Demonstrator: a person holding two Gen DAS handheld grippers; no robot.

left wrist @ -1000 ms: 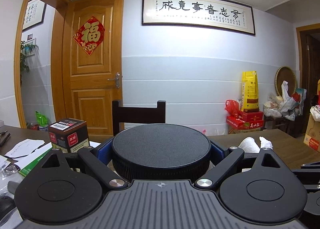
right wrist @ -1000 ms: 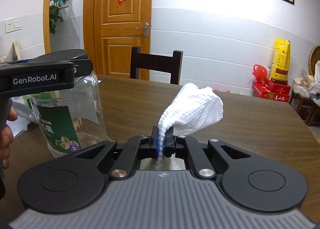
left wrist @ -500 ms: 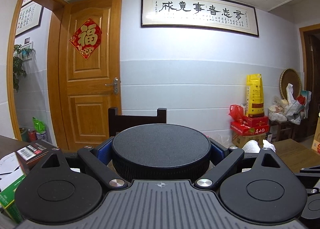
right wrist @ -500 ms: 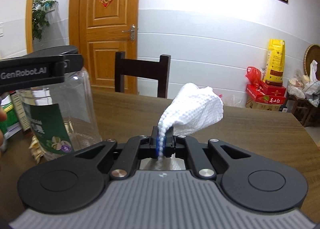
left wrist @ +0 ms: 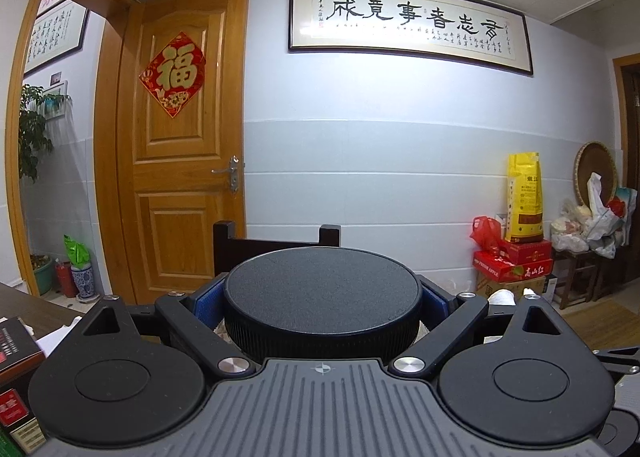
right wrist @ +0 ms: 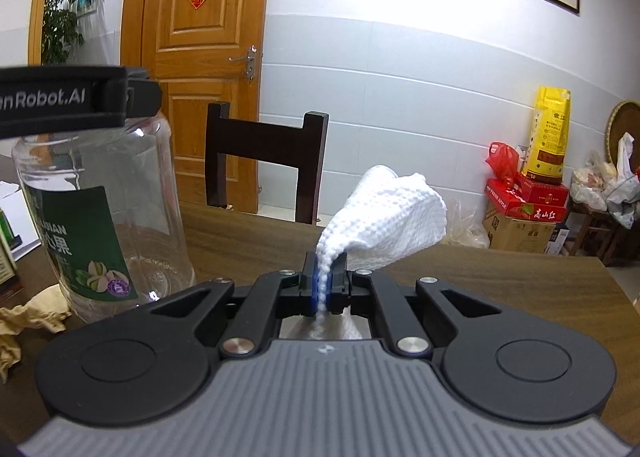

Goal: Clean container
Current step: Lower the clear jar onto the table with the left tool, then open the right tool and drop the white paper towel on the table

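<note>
Two grippers are at work, and both views have shifted since a second ago: in the left wrist view the brown wooden table that filled the lower background has dropped almost out of sight, the red-and-black cardboard box (left wrist: 16, 341) has slid to the far-left edge, and more of the wooden door and ceiling shows. In the right wrist view the clear plastic jar with a green pistachio label (right wrist: 96, 213) now looms larger at the left, and the hand seen at the left edge earlier is gone from the frame. The left gripper (left wrist: 322, 303) points level toward the far wall, its blue-padded fingers (left wrist: 206, 297) clamped on either side of the jar's round black ribbed lid (left wrist: 322, 313); from the right wrist view its black arm crosses the jar's top. The jar stands upright, its base at the near-left part of the brown wooden table (right wrist: 500, 277), though I cannot tell whether it rests on the surface. A crumpled tan paper (right wrist: 28, 317) lies just left of its base. The right gripper (right wrist: 325, 285) is held level above the table to the right of the jar, its fingers pinched together on a white waffle-textured cloth (right wrist: 388, 217), which fans up and to the right, apart from the jar.
</note>
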